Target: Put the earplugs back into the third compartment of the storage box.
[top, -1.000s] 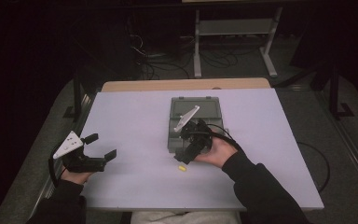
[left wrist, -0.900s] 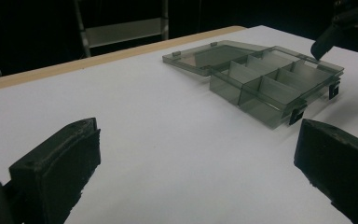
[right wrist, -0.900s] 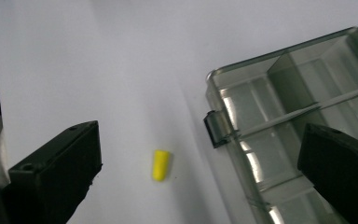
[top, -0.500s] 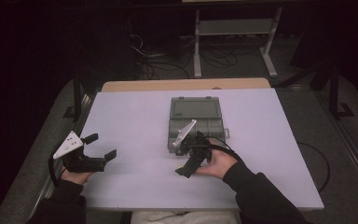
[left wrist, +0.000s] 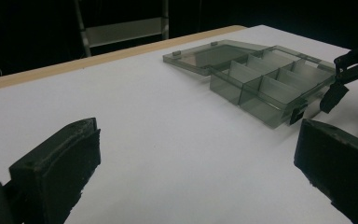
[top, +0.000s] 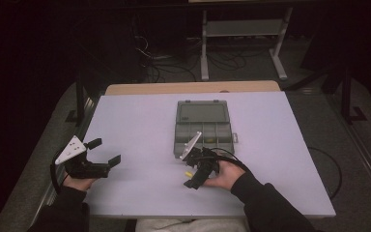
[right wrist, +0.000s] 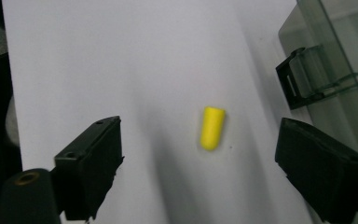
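A small yellow plug [right wrist: 212, 128] lies on the white table [top: 140, 121], just in front of the open grey compartment box [top: 204, 126]. My right gripper [right wrist: 198, 158] points down over the plug, which lies between the two jaws but clear of both pads. The jaws have just been closing a little and still stand wide, so the gripper is open. In the high view the right gripper [top: 194, 178] is by the box's near edge, with the yellow plug [top: 188, 174] beside its tips. My left gripper [top: 105, 151] rests open and empty at the table's left edge.
The box [left wrist: 270, 84] has its lid laid flat behind it and several divided compartments. Its latch [right wrist: 303, 84] juts toward the right gripper [left wrist: 340, 79]. A wooden strip [top: 193, 87] runs along the table's far edge, with a metal stand [top: 241, 29] and cables beyond.
The right gripper has come down and toward the near edge, from over the box to the yellow plug. The left gripper has stayed where it was.
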The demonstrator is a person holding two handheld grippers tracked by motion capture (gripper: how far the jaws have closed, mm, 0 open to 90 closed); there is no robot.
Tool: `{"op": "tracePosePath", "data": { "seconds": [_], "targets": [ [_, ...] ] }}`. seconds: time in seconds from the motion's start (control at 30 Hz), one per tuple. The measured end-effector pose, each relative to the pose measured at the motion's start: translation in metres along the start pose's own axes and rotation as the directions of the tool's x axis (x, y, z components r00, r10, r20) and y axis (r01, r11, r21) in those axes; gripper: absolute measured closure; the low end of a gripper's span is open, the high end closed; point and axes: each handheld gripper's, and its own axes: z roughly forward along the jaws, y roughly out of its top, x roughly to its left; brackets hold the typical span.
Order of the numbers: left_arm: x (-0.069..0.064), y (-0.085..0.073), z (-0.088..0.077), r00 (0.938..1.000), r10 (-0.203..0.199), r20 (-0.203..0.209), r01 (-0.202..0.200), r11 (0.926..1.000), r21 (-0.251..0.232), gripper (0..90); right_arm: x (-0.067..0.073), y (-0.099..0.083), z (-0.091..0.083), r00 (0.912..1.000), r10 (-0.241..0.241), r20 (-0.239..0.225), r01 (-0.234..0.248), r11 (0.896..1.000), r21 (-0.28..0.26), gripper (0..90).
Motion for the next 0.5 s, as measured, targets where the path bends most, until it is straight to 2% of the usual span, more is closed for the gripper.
{"op": "tracePosePath", "data": {
  "seconds": [0.03,0.07,0.1,0.13,0.23,0.27,0.3,0.33,0.37,0.43,0.5],
  "targets": [
    [0.0,0.0,0.0,1.0,0.0,0.0,0.0,1.0,0.0,0.0,0.0,0.0,0.0,1.0,0.0,0.0,0.0,1.0,0.0,16.8],
    [-0.0001,0.0,0.0,1.0,0.001,0.001,-0.001,1.0,0.0,0.0,-0.0006,-0.0002,0.0019,1.0,-0.006,-0.005,0.006,1.0,0.003,22.3],
    [-0.0001,0.0,0.0,1.0,0.001,0.001,-0.001,1.0,0.0,0.0,-0.0006,-0.0002,0.0019,1.0,-0.006,-0.005,0.006,1.0,0.003,22.3],
    [-0.0001,0.0,-0.0001,1.0,0.001,0.001,-0.001,1.0,-0.001,0.0,-0.0007,-0.0001,0.0024,0.9999,-0.015,-0.007,0.015,1.0,-0.006,28.5],
    [-0.0001,0.0,-0.0001,1.0,0.0,0.001,0.0,1.0,-0.001,0.0,-0.0004,0.0003,0.0025,0.9998,-0.017,-0.007,0.017,1.0,-0.014,33.3],
    [-0.0002,0.0,-0.0001,1.0,0.0,0.002,0.0,1.0,-0.001,0.0,-0.0005,0.0007,0.0031,0.9998,-0.017,-0.008,0.017,1.0,-0.013,38.6],
    [-0.0002,0.0,-0.0001,1.0,0.0,0.002,0.0,1.0,-0.001,0.0,-0.0005,0.0007,0.0031,0.9998,-0.017,-0.008,0.017,1.0,-0.013,38.6],
    [-0.0003,0.0,0.0001,1.0,0.0,0.002,0.0,1.0,-0.001,0.0,-0.0004,0.0007,0.0038,0.9999,-0.017,-0.002,0.017,1.0,-0.014,43.5],
    [-0.0003,0.0,0.0001,1.0,0.0,0.002,0.0,1.0,-0.001,0.0,-0.0004,0.0007,0.0038,0.9999,-0.017,-0.002,0.017,1.0,-0.014,43.5],
    [-0.0004,0.0,0.0,1.0,0.0,0.002,0.0,1.0,0.001,0.0,-0.001,0.0004,0.0047,0.9998,-0.015,0.014,0.015,1.0,-0.016,54.4],
    [-0.0004,0.0,0.0,1.0,0.0,0.002,0.0,1.0,0.001,0.0,-0.0027,0.0001,0.0053,0.9996,-0.012,0.027,0.013,1.0,-0.02,57.3]
  ]
}}
